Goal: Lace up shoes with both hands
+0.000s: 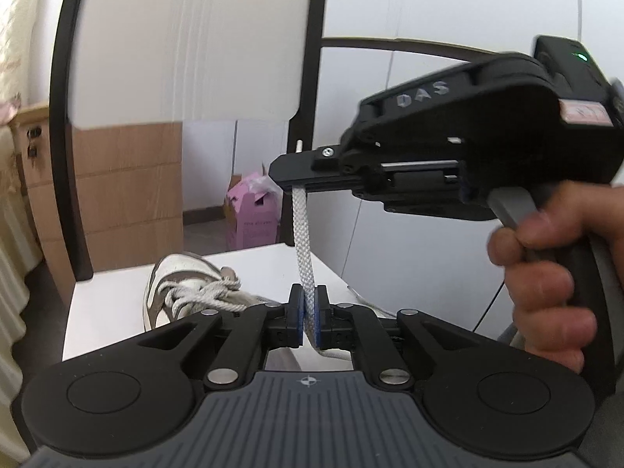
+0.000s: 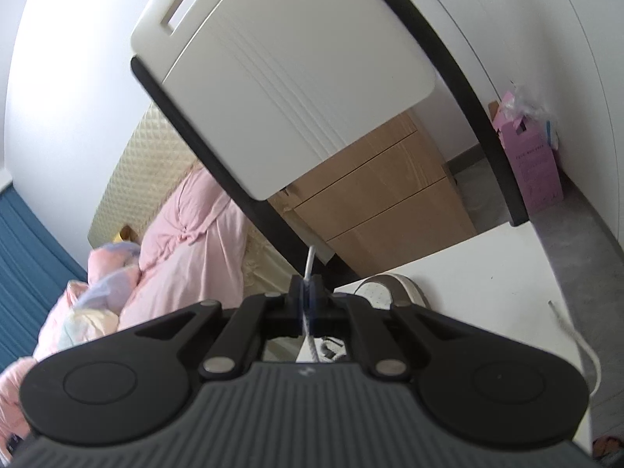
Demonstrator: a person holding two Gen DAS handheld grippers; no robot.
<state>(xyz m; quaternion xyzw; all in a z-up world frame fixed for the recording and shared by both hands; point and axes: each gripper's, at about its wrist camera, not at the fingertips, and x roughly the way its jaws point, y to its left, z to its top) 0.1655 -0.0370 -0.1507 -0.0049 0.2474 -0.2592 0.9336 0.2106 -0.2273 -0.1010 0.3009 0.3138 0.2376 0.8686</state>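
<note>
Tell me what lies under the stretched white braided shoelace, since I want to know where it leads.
Under the white braided shoelace are the white tabletop and the worn white sneaker, laces knotted. The left gripper hides where the lace continues.

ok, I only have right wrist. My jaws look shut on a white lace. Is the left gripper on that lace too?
Observer: Yes. The left gripper is shut on the same white lace, lower down; the right gripper pinches it above.
Operator: Is the span between them slack?
Observer: No, it runs straight, nearly vertical.
Operator: And the shoe's lacing?
Observer: The white shoe lies on the white table, left of the lace, with its laces bunched in a tangle.
</note>
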